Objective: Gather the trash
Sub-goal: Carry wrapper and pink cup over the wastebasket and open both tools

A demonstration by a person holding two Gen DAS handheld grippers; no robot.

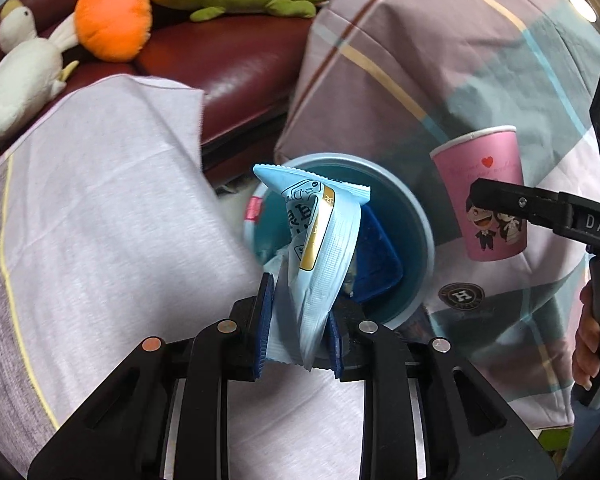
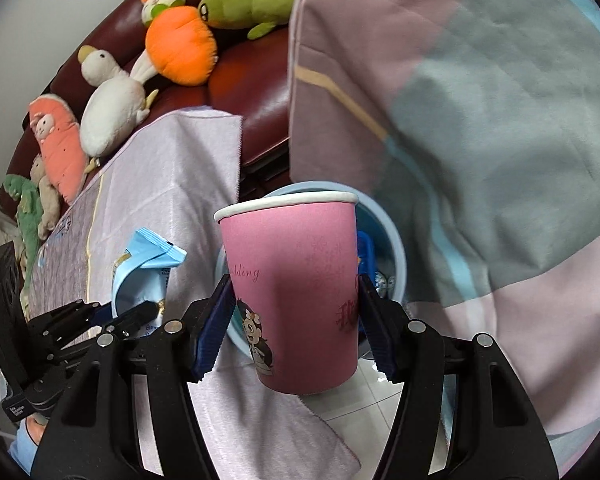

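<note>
Living room corner with a dark red sofa (image 1: 236, 64) full of plush toys, and cloth-draped furniture on both sides: a pale lilac cloth (image 1: 100, 200) and a checked blanket (image 1: 440, 60). Down between them on the floor sits the light blue bin (image 1: 416, 216), and it already has something dark blue in it (can't tell what), so I'd say collecting is underway.

Both hands are loaded. The pink paper cup (image 2: 296, 288) is pinched at its sides by the right gripper (image 2: 296, 320) fingers, upright, right over the near rim of the bin. The light blue wrapper (image 1: 320, 248) is pinched low down by the left gripper (image 1: 300, 336) fingers, hanging over the bin's near-left rim.

What's left, I reckon: drop both in. No other trash shows on the cloths.
</note>
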